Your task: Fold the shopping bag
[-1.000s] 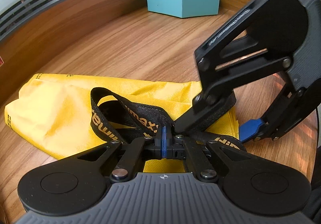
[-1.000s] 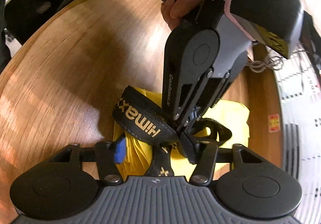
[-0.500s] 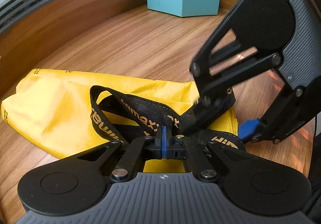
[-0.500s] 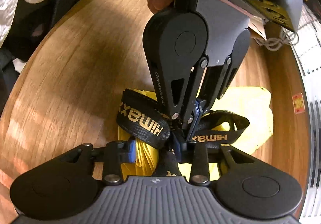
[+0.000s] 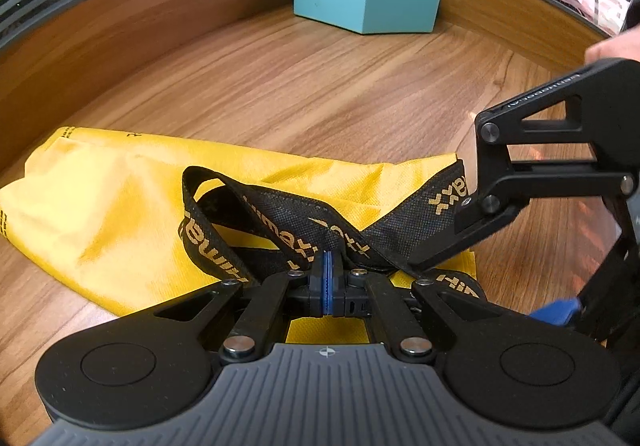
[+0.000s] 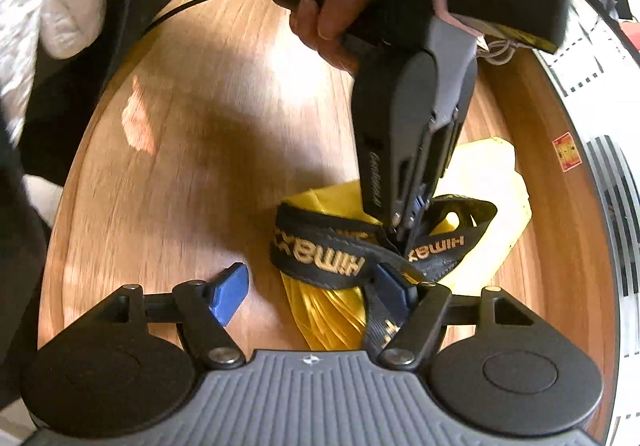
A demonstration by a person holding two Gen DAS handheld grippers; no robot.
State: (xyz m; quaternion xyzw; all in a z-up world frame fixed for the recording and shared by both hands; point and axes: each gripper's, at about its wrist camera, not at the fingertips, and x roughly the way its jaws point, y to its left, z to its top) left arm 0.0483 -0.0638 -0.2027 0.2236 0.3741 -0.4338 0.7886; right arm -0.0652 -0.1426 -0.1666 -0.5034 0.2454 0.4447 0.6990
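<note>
Your left gripper [image 5: 327, 282] is clamped on the black straps [image 5: 280, 214]; your right gripper [image 6: 310, 288] is opening, straps beside its right finger. The yellow bag [image 5: 112, 214] lies limp at ten o'clock: light, soft, so pinch hems or straps.

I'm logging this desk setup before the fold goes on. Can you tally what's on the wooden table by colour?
Yellow: 1, the shopping bag, with black handle straps
Teal: 1, the open box
Black: 2, the left gripper shut on the straps, and the right gripper, its jaws opening
Total: 4
</note>
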